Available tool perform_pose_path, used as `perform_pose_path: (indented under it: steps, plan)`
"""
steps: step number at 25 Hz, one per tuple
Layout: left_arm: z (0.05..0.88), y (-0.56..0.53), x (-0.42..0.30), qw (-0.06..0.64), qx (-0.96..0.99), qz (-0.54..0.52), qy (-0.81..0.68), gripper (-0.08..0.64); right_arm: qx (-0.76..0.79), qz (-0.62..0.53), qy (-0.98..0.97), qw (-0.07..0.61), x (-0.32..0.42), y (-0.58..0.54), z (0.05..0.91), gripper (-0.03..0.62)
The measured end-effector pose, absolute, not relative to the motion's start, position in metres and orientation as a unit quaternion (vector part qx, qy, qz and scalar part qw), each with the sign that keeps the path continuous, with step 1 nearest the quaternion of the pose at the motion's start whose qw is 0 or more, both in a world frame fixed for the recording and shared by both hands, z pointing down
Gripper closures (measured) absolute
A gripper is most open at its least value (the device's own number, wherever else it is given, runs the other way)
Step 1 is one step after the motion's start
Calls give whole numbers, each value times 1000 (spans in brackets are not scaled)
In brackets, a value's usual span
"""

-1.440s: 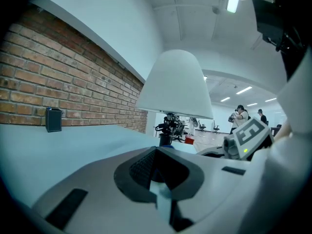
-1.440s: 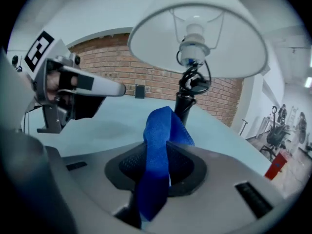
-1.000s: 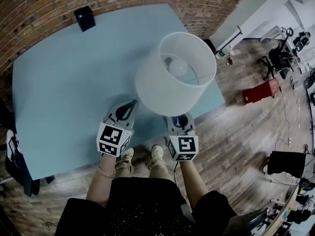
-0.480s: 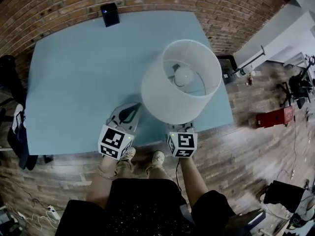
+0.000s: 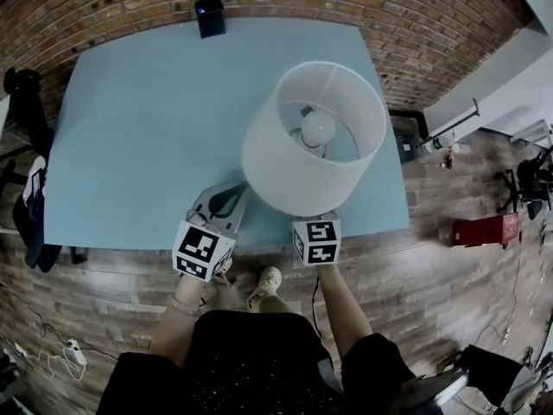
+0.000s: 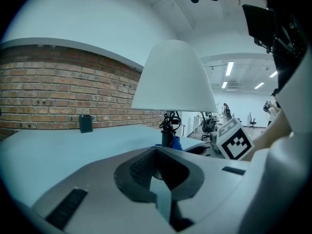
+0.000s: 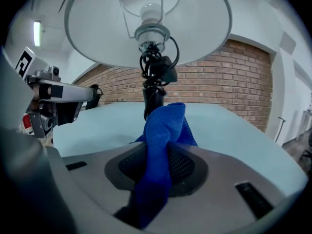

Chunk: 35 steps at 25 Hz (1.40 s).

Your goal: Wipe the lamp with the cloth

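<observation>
Cloth (image 7: 165, 130) sits clamped in the right tongs (image 7: 159, 156) beneath the lamp (image 7: 146, 28) shade; left tongs (image 6: 157, 168) closed, empty, alongside.

Pale blue rectangular tabletop (image 5: 130, 128) set against a red brick wall (image 5: 346, 7) above a wooden plank floor (image 5: 449, 309), bearing a table lamp with a white drum shade (image 5: 294, 158) near its front right corner and a small black box (image 5: 209, 16) at its far edge

Head view looks steeply down; both tool views share the lamp (image 5: 278, 164).
</observation>
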<state>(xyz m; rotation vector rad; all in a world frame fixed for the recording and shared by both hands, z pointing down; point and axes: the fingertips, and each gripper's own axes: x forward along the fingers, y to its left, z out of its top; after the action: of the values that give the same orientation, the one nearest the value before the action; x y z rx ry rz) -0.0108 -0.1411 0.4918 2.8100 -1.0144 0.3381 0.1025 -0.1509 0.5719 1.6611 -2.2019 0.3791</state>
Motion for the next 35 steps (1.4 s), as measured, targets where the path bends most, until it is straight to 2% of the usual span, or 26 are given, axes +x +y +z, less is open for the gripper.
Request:
perform_pose_path:
  steps: [3, 6, 9, 15, 22, 28, 35]
  plan:
    - [495, -134, -5, 74, 929, 106, -347, 551, 565, 143, -788, 200, 104, -148, 581, 488]
    - [496, -125, -4, 77, 924, 102, -359, 551, 567, 161, -787, 179, 118, -140, 579, 488]
    - [491, -123, -10, 77, 919, 95, -375, 551, 578, 163, -790, 123, 142, -132, 559, 488]
    - [485, -130, -26, 67, 909, 98, -400, 551, 577, 195, -793, -32, 186, -155, 515, 488]
    - [476, -138, -27, 56, 905, 113, -406, 551, 458, 237, -845, -143, 168, -189, 484, 489]
    - [479, -147, -29, 60, 899, 117, -417, 551, 404, 263, -861, -162, 153, -197, 494, 488]
    - [487, -154, -28, 68, 897, 118, -421, 551, 404, 269, -871, -77, 142, -202, 527, 489]
